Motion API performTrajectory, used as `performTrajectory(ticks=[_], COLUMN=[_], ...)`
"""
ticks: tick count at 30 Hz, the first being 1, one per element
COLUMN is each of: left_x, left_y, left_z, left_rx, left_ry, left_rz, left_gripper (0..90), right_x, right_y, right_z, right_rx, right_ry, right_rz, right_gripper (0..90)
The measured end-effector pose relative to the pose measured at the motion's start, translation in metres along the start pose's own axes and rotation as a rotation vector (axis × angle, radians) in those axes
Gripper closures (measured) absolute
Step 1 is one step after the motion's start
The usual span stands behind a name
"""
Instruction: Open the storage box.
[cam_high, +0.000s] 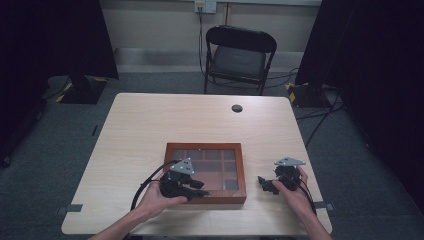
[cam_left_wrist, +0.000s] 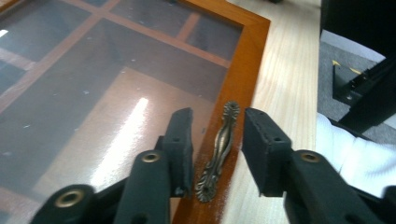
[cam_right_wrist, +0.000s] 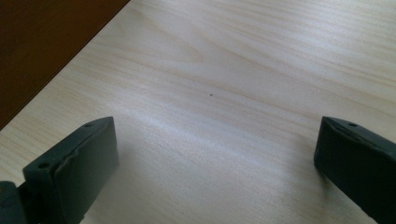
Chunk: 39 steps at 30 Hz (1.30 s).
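The left gripper (cam_high: 199, 192) sits at the front edge of the wooden box (cam_high: 205, 149), jaws partly open on either side of the brass handle (cam_left_wrist: 219, 151) on the box's front rail, not clamped on it. Right of the box, the right gripper (cam_high: 263, 184) rests over bare table (cam_high: 150, 115), jaws wide apart, holding nothing.

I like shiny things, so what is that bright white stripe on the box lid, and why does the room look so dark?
In the left gripper view, the stripe is glare from a light on the glass lid, beside the brass handle between the left gripper jaws. In the high view, the room edges are dim; the table is lit.
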<state>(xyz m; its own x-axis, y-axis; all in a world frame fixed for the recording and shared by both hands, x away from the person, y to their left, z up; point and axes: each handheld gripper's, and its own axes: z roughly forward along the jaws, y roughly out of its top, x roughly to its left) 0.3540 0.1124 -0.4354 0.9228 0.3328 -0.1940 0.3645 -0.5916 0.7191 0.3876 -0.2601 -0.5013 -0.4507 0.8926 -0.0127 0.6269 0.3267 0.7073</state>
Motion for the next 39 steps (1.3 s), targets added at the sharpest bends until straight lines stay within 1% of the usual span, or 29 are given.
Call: performTrajectory(ticks=[2, 3, 4, 5, 7, 8, 10, 11, 13, 15, 16, 17, 18, 19, 24, 25, 26, 27, 28, 29, 30, 31, 32, 33, 35, 39], left_x=[0.0000, -0.0002, -0.0004, -0.0006, 0.0008, 0.0011, 0.0008, -0.0004, -0.0013, -0.0018, -0.0016, 0.0015, 0.0015, 0.0026, 0.0025, 0.0018, 0.0016, -0.0004, -0.0012, -0.0021, -0.0021, -0.0036, -0.0036, -0.0040, -0.0047, -0.0056], left_y=[0.0000, -0.0004, -0.0012, -0.0026, -0.0036, -0.0051, -0.0055, -0.0064, -0.0068, -0.0080, -0.0077, -0.0077, -0.0077, -0.0077, -0.0068, -0.0066, -0.0057, -0.0060, -0.0056, -0.0062, -0.0062, -0.0059, -0.0059, -0.0063, -0.0062, -0.0054], left_z=[0.0009, 0.0016, 0.0012, 0.0023, 0.0014, 0.0016, 0.0013, 0.0024, 0.0029, 0.0023, 0.0021, 0.0022, 0.0022, 0.0024, 0.0026, 0.0031, 0.0020, 0.0031, 0.0021, 0.0032, 0.0032, 0.0029, 0.0029, 0.0036, 0.0037, 0.0031], left_rx=[0.007, 0.011, 0.006, -0.017, -0.019, -0.030, -0.029, -0.047, -0.053, -0.057, -0.053, -0.052, -0.052, -0.056, -0.052, -0.057, -0.039, -0.054, -0.041, -0.056, -0.056, -0.049, -0.049, -0.060, -0.063, -0.051], left_ry=[-0.004, 0.003, 0.006, 0.005, 0.001, 0.000, 0.003, 0.009, 0.015, 0.017, 0.016, -0.002, -0.002, -0.013, -0.014, -0.008, -0.004, 0.004, 0.017, 0.019, 0.019, 0.028, 0.028, 0.026, 0.031, 0.040], left_rz=[0.004, 0.006, 0.010, 0.004, -0.003, -0.005, -0.005, -0.017, -0.024, -0.021, -0.017, -0.030, -0.030, -0.022, -0.007, -0.005, 0.002, 0.004, 0.012, 0.008, 0.008, 0.019, 0.019, 0.021, 0.024, 0.033], left_gripper=[65.0, 66.9, 68.6, 70.0, 71.9, 71.9, 71.8, 71.5, 71.0, 70.7, 70.7, 71.2, 71.3, 71.6, 72.2, 72.3, 72.3, 72.2, 71.9, 69.9, 72.3, 72.5, 72.8, 72.8, 73.1, 73.1], right_x=[0.0000, 0.0000, 0.0001, 0.0000, 0.0001, 0.0001, 0.0000, 0.0000, 0.0001, 0.0001, 0.0001, 0.0001, 0.0001, -0.0001, -0.0004, -0.0001, -0.0001, -0.0001, -0.0001, -0.0001, -0.0001, -0.0001, -0.0001, -0.0001, 0.0000, -0.0001], right_y=[0.0000, 0.0000, 0.0000, 0.0000, 0.0000, 0.0000, -0.0001, -0.0001, -0.0001, -0.0001, -0.0001, -0.0001, -0.0001, 0.0000, 0.0001, 0.0003, 0.0003, 0.0003, 0.0003, 0.0003, 0.0003, 0.0003, 0.0003, 0.0003, 0.0003, 0.0003], right_z=[0.0000, 0.0000, 0.0000, 0.0000, 0.0000, 0.0000, 0.0000, 0.0000, 0.0000, 0.0000, 0.0000, 0.0000, 0.0000, 0.0001, 0.0002, 0.0003, 0.0003, 0.0003, 0.0003, 0.0003, 0.0003, 0.0003, 0.0003, 0.0003, 0.0002, 0.0003], right_rx=[0.000, 0.000, 0.000, 0.000, 0.000, 0.000, 0.000, 0.000, 0.000, 0.000, 0.000, 0.000, 0.000, 0.000, 0.000, 0.000, 0.000, 0.000, 0.000, 0.000, 0.000, 0.000, 0.000, 0.000, 0.001, 0.000], right_ry=[0.000, 0.000, 0.000, 0.000, 0.000, 0.000, 0.000, 0.000, 0.000, 0.000, 0.000, 0.000, 0.000, 0.001, 0.001, 0.002, 0.002, 0.003, 0.002, 0.002, 0.002, 0.002, 0.002, 0.002, 0.002, 0.003], right_rz=[0.000, 0.000, 0.001, 0.001, 0.001, 0.001, 0.001, 0.001, 0.001, 0.001, 0.001, 0.001, 0.001, -0.001, -0.003, 0.001, 0.001, 0.001, 0.001, 0.001, 0.001, 0.001, 0.001, 0.001, 0.002, 0.001], right_gripper=[0.0, 0.0, 0.0, 0.0, 0.0, 0.0, 0.0, 0.0, 0.0, 0.0, 0.0, 0.0, 0.0, 0.0, 0.0, 0.0, 0.0, 0.0, 0.0, 0.0, 0.0, 0.0, 0.0, 0.0, 0.0, 0.0])
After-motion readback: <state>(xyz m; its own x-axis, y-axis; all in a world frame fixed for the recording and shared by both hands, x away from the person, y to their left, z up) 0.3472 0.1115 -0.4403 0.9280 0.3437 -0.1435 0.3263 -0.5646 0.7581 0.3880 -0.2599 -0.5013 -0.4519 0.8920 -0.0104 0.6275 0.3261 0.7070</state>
